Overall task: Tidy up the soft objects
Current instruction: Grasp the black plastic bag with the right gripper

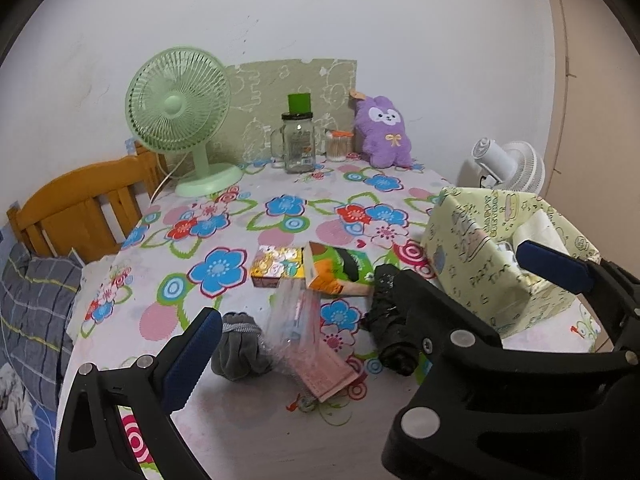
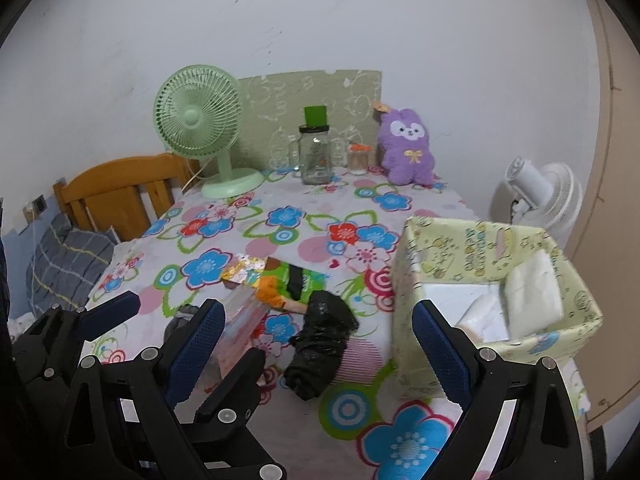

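Both grippers, left gripper [image 1: 368, 292] and right gripper [image 2: 316, 344], are hovering wide open, holding nothing. Grey rolled cloth [image 1: 239, 346], probably socks, is lying beside the black folded umbrella [image 2: 320, 344]; being soft and light, it is wanting a grip across its middle.

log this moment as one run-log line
left gripper: open | right gripper: open | black bundle: on table | box: holds white items

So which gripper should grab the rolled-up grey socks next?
Probably the left gripper. It is open, and the rolled grey socks lie just beside its left finger. The right gripper is open too, nearer the black folded cloth and the yellow paper-covered box.
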The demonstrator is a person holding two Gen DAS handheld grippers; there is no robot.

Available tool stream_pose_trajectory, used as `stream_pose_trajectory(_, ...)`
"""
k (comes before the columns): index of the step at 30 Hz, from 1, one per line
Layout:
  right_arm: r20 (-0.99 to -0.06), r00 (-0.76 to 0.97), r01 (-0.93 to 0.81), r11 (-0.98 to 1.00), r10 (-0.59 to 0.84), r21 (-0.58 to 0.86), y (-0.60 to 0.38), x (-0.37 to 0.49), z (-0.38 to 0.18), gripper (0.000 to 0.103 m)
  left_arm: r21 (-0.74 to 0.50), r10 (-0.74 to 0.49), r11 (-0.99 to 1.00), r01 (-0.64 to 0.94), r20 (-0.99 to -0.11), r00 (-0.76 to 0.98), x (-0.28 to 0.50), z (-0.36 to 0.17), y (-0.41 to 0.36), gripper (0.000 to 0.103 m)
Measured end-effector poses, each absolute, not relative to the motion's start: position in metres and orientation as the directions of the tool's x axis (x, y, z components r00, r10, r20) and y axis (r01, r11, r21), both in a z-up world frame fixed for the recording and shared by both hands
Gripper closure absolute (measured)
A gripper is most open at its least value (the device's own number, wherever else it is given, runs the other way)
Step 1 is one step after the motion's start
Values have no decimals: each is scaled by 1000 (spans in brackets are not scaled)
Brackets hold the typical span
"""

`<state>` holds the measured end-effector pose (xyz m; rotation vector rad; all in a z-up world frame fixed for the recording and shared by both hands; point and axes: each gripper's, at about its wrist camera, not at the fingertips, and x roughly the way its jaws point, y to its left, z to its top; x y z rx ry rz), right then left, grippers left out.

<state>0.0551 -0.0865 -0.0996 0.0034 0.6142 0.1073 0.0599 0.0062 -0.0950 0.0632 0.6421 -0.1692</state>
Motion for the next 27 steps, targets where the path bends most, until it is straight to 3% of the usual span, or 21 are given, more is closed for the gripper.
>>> stream_pose_trajectory(27, -734, 670, -124, 992, 110, 35, -59, 108, -163, 29, -21, -49, 999, 49, -723, 689, 96, -152, 47, 3)
